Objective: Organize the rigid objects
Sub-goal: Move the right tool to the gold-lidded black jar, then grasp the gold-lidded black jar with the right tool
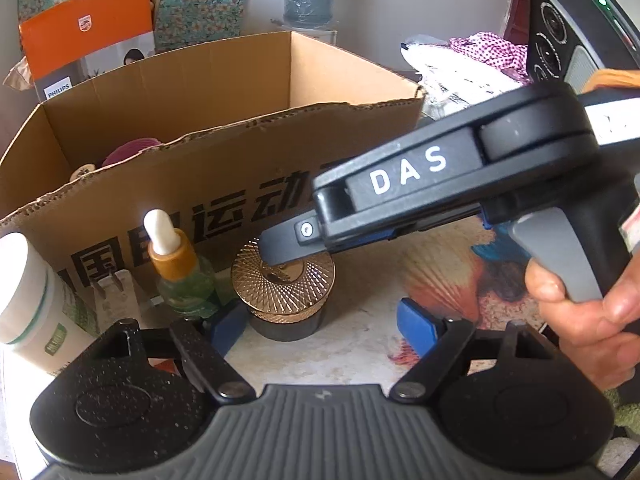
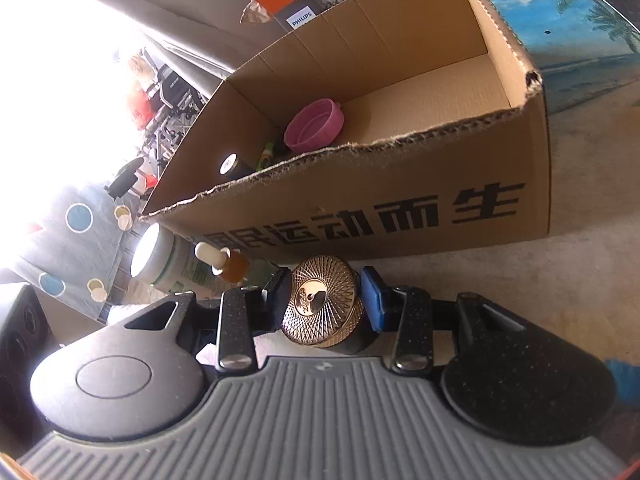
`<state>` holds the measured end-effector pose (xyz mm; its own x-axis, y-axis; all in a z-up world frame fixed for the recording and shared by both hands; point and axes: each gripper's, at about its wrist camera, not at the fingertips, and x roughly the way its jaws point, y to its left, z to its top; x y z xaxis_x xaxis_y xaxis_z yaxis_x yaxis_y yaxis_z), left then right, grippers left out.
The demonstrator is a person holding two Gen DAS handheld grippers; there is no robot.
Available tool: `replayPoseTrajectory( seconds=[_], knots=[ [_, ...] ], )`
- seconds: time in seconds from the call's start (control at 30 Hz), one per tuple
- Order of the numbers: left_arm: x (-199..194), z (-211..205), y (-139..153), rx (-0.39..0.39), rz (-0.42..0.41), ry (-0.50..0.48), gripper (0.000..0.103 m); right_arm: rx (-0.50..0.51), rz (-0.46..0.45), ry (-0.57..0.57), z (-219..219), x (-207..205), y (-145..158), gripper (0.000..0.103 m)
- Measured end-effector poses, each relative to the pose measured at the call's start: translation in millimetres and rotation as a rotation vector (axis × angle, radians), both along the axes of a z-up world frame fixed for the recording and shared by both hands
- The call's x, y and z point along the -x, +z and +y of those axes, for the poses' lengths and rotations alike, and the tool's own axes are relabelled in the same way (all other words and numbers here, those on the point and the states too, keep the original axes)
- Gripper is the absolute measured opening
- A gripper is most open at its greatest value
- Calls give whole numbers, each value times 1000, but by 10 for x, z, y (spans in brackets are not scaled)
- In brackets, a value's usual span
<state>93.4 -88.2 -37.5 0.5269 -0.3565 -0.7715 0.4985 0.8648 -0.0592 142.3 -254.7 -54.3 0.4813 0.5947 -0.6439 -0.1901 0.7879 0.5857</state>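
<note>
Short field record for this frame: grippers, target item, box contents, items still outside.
right gripper: shut on the gold-lidded jar, one pad on each side
left gripper: open, holding nothing, just in front of the jar
jar: upright on the table, beside the box front
box: open top; pink lid and a dark cylinder inside
still outside: dropper bottle, white tub, left of the jar
</note>
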Motion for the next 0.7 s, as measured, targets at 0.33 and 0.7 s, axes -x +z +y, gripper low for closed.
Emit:
replayPoseTrajectory(
  seconds=[0.33, 0.7],
  knots=[
    [125, -222, -9, 20, 3, -100, 83, 28, 18, -46, -280, 252, 51, 40],
    [118, -405, -67, -71, -29, -106, 82, -10, 49, -102, -525, 381, -40, 40]
  ],
)
